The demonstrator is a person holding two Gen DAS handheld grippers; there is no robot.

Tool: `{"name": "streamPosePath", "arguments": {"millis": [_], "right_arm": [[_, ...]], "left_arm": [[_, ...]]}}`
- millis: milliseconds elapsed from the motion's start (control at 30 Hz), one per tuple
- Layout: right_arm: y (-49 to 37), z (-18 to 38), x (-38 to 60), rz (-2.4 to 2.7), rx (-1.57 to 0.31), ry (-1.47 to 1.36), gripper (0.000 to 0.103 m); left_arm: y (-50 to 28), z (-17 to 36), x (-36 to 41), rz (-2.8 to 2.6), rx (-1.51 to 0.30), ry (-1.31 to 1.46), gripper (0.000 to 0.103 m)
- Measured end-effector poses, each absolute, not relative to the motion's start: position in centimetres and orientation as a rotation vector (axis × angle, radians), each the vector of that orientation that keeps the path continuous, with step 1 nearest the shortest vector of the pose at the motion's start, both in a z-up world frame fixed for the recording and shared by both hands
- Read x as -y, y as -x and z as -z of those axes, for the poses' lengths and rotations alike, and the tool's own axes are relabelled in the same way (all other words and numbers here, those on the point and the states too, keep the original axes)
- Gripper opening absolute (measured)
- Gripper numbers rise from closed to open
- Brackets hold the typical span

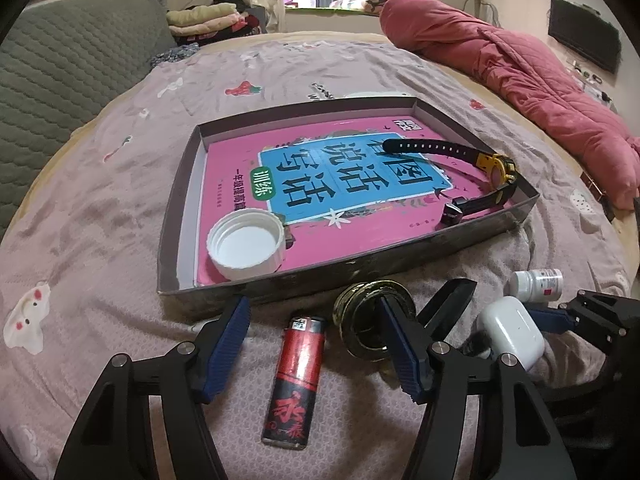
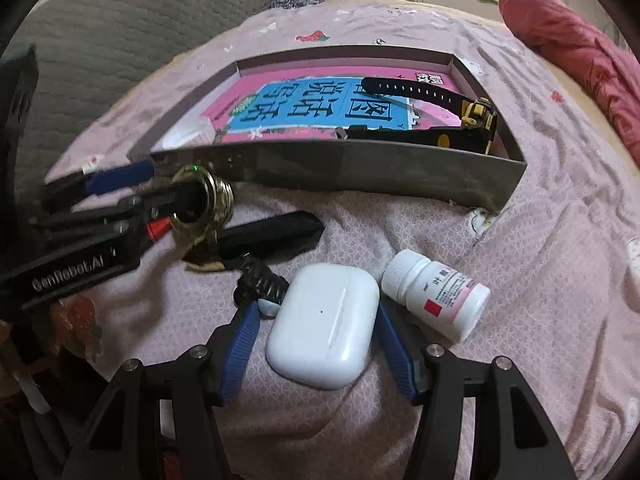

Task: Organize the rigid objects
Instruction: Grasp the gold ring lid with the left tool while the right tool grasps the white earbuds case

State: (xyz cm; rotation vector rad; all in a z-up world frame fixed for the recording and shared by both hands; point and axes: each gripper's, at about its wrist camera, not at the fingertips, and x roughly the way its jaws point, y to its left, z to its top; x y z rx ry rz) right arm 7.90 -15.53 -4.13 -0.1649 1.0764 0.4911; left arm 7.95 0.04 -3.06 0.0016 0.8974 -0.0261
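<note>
Pink bedsheet (image 1: 100, 208) serves as the work surface. Left gripper (image 1: 316, 344): jaws spread, nothing clamped; the red lighter (image 1: 295, 380) lies between the fingers, long axis roughly parallel to them, untouched. Right gripper (image 2: 320, 344): jaws spread, straddling the white earbud case (image 2: 325, 324), pads near both sides; contact cannot be confirmed. Outward lie a brass ring (image 1: 370, 320), a black knife (image 2: 272, 236) and a pill bottle (image 2: 438, 294). Beyond them, the cardboard tray (image 1: 400, 268) holds a book, bottle cap (image 1: 246, 242) and watch (image 1: 494, 168).
</note>
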Motion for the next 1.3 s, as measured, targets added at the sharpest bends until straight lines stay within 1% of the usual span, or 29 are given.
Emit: {"name": "streamPosePath", "arguments": {"millis": [133,667,1133,1200,1267,1300], "right_arm": [[-7.4,4.4,14.6,-0.457,-1.054,0.23,0.06],[-6.9,3.8,16.2,-0.46,-1.068,0.161,0.059],[-7.6,4.4,16.0,-0.374,-1.056,0.221,0.055],[-7.9,4.4,16.0,-0.376,-1.054,0.205,0.054],[-8.1,4.3,16.6,-0.378,-1.058,0.157,0.048],[-8.3,4.3,17.0,-0.38,-1.061,0.136,0.048]], "left_arm": [[-8.1,3.2,0.2,0.035,-0.905,-0.001,0.067],[-8.3,3.4,0.2,0.039,-0.914,0.009,0.067],[-8.5,3.8,0.6,0.043,-0.927,0.003,0.067],[-8.6,3.8,0.6,0.046,-0.927,0.002,0.064],[-8.7,3.9,0.7,0.046,-0.932,0.0,0.061],[-8.8,4.0,0.7,0.048,-0.937,-0.002,0.058]]}}
